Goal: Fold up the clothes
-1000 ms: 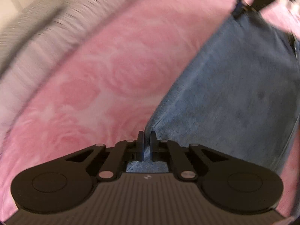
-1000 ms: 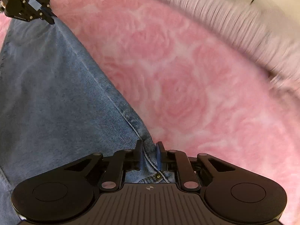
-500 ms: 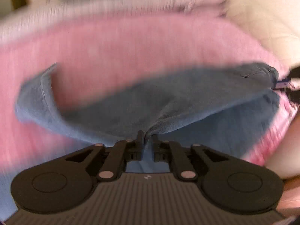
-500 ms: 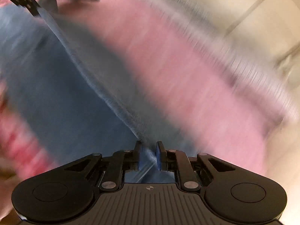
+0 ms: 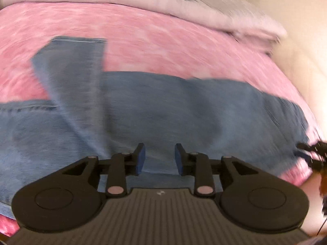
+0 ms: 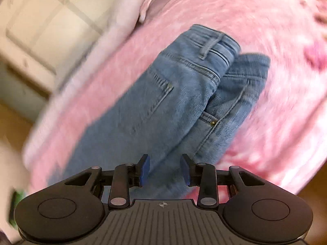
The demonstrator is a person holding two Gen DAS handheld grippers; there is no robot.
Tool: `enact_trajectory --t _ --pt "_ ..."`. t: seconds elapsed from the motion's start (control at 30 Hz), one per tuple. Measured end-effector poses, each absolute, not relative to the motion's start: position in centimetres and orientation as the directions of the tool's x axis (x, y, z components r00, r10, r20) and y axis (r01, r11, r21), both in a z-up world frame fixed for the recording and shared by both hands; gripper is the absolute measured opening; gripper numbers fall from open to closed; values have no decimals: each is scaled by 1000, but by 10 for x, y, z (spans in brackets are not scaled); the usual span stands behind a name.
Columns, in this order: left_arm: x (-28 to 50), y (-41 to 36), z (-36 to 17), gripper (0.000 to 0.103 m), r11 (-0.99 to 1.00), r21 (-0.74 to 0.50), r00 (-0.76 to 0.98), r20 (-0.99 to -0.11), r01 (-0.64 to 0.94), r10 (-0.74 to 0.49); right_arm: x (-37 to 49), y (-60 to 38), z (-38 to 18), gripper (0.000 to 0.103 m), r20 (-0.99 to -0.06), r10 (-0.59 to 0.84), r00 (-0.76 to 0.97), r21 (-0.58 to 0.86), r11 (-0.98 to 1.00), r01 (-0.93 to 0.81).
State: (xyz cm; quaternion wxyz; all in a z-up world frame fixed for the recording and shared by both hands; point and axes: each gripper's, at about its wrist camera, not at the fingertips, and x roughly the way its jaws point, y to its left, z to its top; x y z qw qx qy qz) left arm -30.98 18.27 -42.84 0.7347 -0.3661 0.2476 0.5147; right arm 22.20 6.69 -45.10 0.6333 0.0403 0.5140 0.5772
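Note:
A pair of blue jeans [image 5: 163, 110] lies folded lengthwise on a pink rose-patterned blanket [image 5: 163, 40]. One leg end [image 5: 71, 65] is turned up at the far left in the left wrist view. My left gripper [image 5: 159, 159] is open and empty just above the denim. In the right wrist view the jeans [image 6: 163, 102] show their waistband and pockets [image 6: 212, 47] at the far end. My right gripper [image 6: 165, 169] is open and empty over the near part of the jeans. It also shows blurred at the right edge of the left wrist view [image 5: 312, 151].
A pale lilac cover [image 5: 143, 2] lies along the far edge of the bed. The bed edge, a cream panelled cabinet [image 6: 40, 30] and wooden floor [image 6: 12, 122] are at the left in the right wrist view. Pink blanket [image 6: 276, 102] surrounds the jeans.
Both grippers were shut on the jeans and swung them over; now both have opened and let go, and the jeans lie folded on the blanket.

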Motion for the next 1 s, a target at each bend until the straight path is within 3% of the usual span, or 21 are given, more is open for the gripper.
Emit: enact_trajectory --t 0.23,0.5,0.7,1.0 --pt "-341 161 -439 26 180 -340 370 -655 -923 659 219 42 -460 37 -472 874 -113 664 268 -698" --pt "-359 144 -433 38 85 -437 363 -608 -895 706 224 -9 -440 39 -487 873 -27 659 347 -667" --pt "-351 169 -451 37 -13 -432 303 -653 -902 695 247 2 -444 40 -457 889 -29 745 365 -559" --pt "-354 167 -464 38 -30 -464 310 -636 -885 707 303 40 -460 40 -439 898 -27 824 391 -409"
